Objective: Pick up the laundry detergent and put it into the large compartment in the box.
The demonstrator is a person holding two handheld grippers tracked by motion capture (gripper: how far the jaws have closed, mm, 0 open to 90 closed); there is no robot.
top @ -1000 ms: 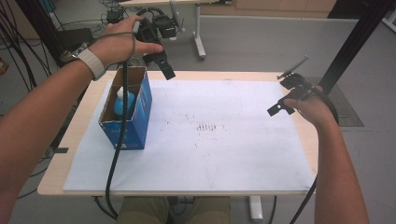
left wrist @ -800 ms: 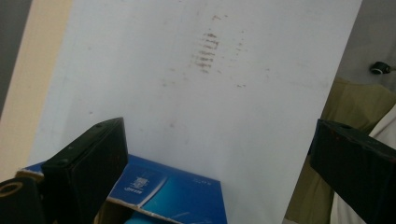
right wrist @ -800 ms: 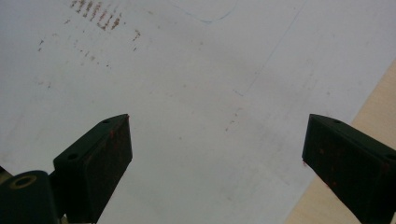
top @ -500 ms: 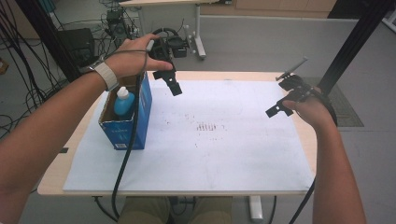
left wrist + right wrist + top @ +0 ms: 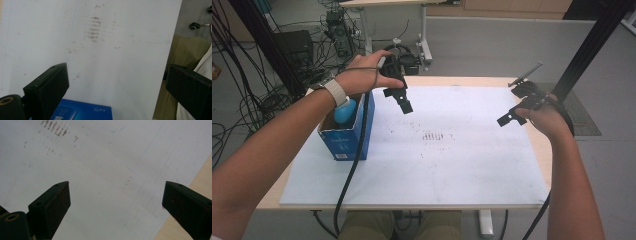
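A blue cardboard box stands open at the left of the white sheet, and a light blue bottle is inside it. My left gripper hovers above the sheet's back left part, just right of the box. In the left gripper view it is open with nothing between its jaws, and the box top lies below them. My right gripper is held over the sheet's right edge. In the right gripper view it is open and empty above bare sheet.
Brown smudges mark the sheet's middle. The wooden table shows as a strip to the right of the sheet. A cable trails from the left gripper over the box. A black post rises at the back right.
My left gripper has moved right, from above the box to over the sheet beside it, and stayed open. The right gripper has hardly moved.
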